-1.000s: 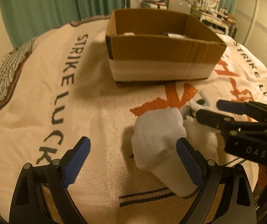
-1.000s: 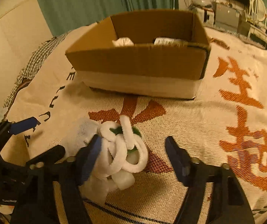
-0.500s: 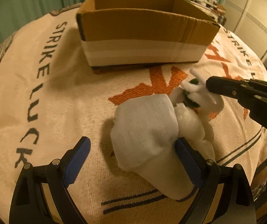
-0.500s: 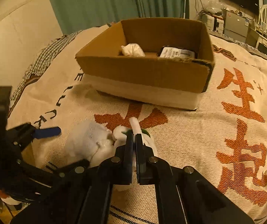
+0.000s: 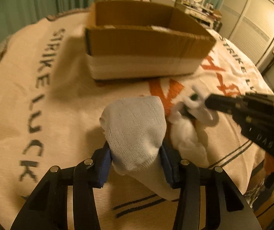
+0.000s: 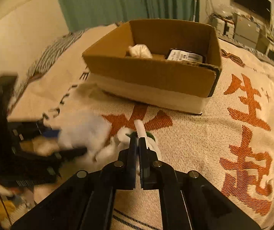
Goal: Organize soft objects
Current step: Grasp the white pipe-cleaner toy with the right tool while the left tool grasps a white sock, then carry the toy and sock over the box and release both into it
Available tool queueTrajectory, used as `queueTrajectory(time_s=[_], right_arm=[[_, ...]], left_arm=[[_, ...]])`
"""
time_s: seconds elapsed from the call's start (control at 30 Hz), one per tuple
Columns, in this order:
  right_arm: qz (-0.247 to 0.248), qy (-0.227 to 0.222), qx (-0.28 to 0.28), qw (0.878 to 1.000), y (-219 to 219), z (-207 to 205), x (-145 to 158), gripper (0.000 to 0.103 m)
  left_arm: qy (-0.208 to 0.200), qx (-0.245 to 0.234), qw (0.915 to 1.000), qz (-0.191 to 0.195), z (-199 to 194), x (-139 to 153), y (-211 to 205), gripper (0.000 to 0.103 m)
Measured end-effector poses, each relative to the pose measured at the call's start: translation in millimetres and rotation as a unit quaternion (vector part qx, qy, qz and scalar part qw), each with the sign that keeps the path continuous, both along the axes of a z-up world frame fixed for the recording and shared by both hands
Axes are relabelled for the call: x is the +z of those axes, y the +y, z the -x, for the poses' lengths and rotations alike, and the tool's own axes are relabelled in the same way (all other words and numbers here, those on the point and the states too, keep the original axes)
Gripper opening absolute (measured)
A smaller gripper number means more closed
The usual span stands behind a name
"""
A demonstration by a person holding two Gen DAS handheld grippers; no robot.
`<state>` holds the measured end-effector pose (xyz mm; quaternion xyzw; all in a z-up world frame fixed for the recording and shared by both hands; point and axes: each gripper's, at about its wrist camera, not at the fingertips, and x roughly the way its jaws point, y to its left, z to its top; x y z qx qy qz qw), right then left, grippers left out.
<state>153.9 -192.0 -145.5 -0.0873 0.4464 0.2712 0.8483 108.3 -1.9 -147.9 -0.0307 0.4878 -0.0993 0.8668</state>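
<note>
Dim amber light, fisheye, motion blur

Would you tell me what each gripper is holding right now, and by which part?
The left gripper clamps the white sock across its middle. The right gripper pinches a white loop of the tangled plush toy near its green patch.

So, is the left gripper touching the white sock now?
Touching. The left wrist view shows the left gripper with both blue pads pressed against the white sock.

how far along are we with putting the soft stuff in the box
Partway. A white bundle already lies in the cardboard box. In hand: left tongs grip a white sock; right tongs pinch the white knotted piece. Both remain over the blanket, not yet boxed.
</note>
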Motion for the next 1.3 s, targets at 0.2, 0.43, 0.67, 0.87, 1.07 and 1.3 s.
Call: queueTrajectory(time_s=[0.2,0.43,0.67,0.87,1.07,1.3], right_arm=[[0.016,-0.003,-0.017,1.0,2,-2,-7,0.048],[0.007,0.034,-0.005,0.999,13,-18,-27,0.047],[0.0,0.033,0.015,0.999,15,-17,-17,0.025],[-0.014,-0.011,0.0,1.0,4,1,22,0.016],[-0.037,-0.063,-0.019,0.997,-12,16,75,0.016],[-0.075,-0.133,-0.043,0.987,-15,-14,145,0.016]], left_arm=[[-0.024,0.023,0.9995,-0.003,-5,14,16,0.045],[-0.034,0.025,0.9991,-0.002,-12,24,24,0.045],[-0.051,0.017,0.9985,-0.01,-5,38,22,0.045],[-0.059,0.02,0.998,-0.007,5,58,18,0.045],[-0.094,0.023,0.9953,0.006,-2,97,12,0.045],[-0.148,0.015,0.9888,-0.008,-43,139,7,0.045]])
